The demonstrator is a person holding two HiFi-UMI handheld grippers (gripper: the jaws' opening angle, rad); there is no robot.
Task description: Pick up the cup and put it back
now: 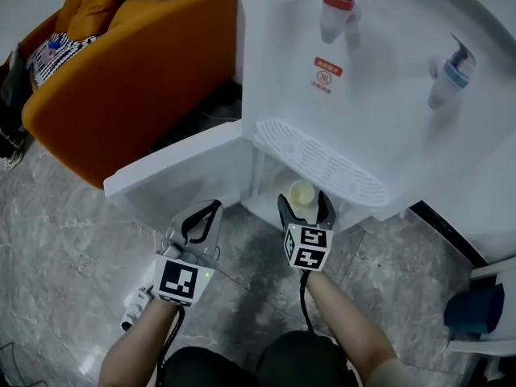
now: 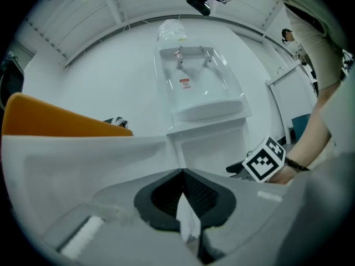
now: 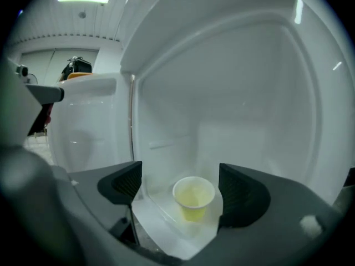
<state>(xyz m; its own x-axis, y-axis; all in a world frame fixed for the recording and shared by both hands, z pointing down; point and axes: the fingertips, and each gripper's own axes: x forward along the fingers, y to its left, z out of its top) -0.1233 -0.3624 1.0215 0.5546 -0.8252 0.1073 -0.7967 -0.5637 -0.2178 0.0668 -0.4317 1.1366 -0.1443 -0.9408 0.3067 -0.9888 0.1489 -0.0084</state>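
A small yellow cup (image 1: 301, 192) stands upright on the floor of the water dispenser's open lower cabinet (image 1: 266, 204). My right gripper (image 1: 305, 208) reaches into the cabinet and is open. In the right gripper view the cup (image 3: 193, 197) sits between the two dark pads (image 3: 125, 182), and neither pad touches it. My left gripper (image 1: 211, 210) hangs to the left, just below the swung-out cabinet door (image 1: 177, 172), with its jaws closed tip to tip. In the left gripper view a thin white sliver shows between the left gripper's (image 2: 183, 173) pads. I cannot tell what it is.
The white dispenser has a red tap (image 1: 337, 6), a blue tap (image 1: 451, 75) and a slotted drip tray (image 1: 322, 164) right above the cabinet. An orange sofa (image 1: 121, 79) stands at the left. A blue object (image 1: 474, 309) sits on a white chair at the right. The floor is grey marble.
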